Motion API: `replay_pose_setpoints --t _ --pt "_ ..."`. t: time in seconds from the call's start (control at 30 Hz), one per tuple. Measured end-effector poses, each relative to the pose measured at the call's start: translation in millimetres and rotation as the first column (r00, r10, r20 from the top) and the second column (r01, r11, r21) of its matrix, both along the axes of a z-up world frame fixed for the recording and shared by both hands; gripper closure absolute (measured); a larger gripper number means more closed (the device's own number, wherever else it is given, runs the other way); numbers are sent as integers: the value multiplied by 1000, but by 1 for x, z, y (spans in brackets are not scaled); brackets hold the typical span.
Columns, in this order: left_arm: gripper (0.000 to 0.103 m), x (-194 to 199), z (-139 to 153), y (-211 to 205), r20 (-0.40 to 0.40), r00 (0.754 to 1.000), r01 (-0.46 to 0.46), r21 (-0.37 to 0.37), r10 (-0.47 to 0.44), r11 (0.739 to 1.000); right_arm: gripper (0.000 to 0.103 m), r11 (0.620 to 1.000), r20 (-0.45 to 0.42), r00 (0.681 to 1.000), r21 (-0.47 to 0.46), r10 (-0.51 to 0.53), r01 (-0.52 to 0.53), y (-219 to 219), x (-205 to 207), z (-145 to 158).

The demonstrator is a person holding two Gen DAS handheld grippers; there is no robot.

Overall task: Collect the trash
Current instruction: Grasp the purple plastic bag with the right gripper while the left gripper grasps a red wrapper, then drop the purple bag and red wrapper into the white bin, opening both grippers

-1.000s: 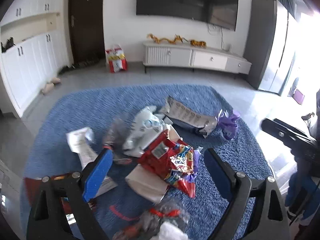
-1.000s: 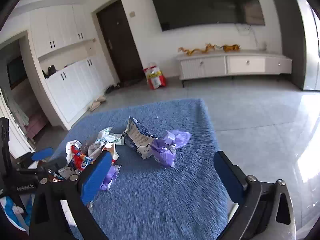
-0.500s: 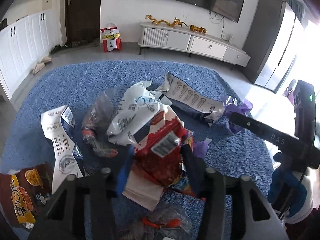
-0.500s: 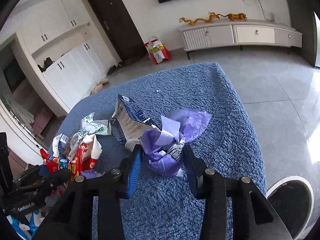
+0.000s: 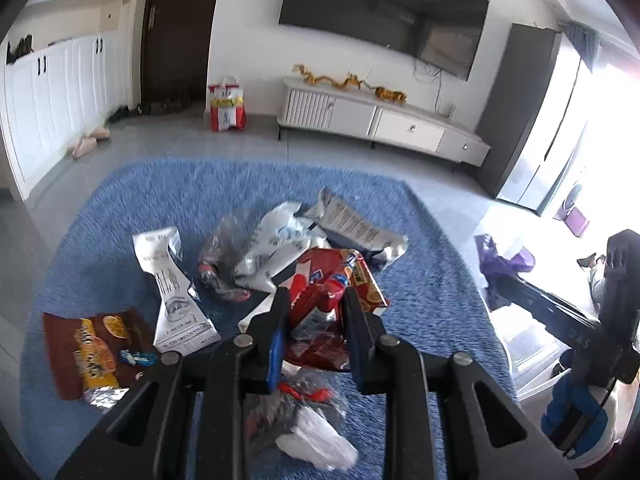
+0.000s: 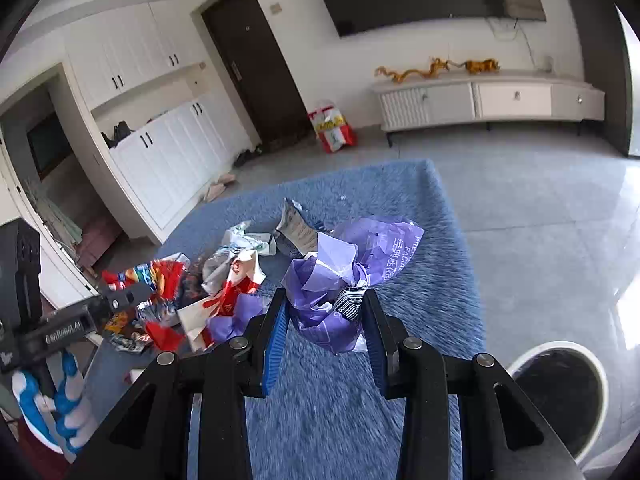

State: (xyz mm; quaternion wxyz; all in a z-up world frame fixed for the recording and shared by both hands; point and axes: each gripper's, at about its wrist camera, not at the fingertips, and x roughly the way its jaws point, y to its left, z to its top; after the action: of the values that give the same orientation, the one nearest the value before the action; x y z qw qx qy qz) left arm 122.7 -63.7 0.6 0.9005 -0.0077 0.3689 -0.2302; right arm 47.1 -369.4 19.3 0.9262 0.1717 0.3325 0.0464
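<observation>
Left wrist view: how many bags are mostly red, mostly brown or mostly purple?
red bag: 1
brown bag: 1
purple bag: 1
total: 3

You are in a home living room: a wall-mounted TV (image 5: 384, 16) hangs above a low white console (image 5: 384, 124); left of the TV stand a dark door (image 5: 176, 32) and white cupboards (image 5: 60, 92); a blue rug (image 5: 168, 192) lies before it.
</observation>
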Motion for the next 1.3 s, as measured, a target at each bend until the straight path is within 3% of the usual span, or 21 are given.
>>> replay_pose_setpoints --t 0.17,0.33,0.47,0.63,0.83,0.97,1.1,1.3 --pt "78 -24 17 -32 27 997 69 -1 -69 998 67 996 33 996 -37 -83 84 -36 -55 15" --pt "78 -40 17 -94 3 981 194 13 -194 981 67 978 -24 980 -70 -198 196 -90 -101 -6" --pt "78 -56 5 -170 -32 945 327 43 -326 944 67 959 -107 955 -78 -278 271 -134 -120 -37" --pt "78 -66 -16 -251 -94 901 429 68 -423 901 66 944 -194 924 -69 -329 322 -171 -126 -78" --pt "77 -57 -53 -324 -152 884 460 107 -442 882 64 942 -266 904 -57 -335 332 -190 -111 -112" --pt "66 -49 -79 -353 -203 877 463 119 -435 878 62 938 -297 891 -56 -343 343 -203 -103 -133" --pt "53 -45 -97 -370 -237 874 459 121 -423 880 53 930 -325 873 -64 -363 363 -210 -97 -148" --pt "53 -50 -97 -364 -238 866 472 97 -440 876 45 920 -328 861 -83 -389 384 -210 -108 -145"
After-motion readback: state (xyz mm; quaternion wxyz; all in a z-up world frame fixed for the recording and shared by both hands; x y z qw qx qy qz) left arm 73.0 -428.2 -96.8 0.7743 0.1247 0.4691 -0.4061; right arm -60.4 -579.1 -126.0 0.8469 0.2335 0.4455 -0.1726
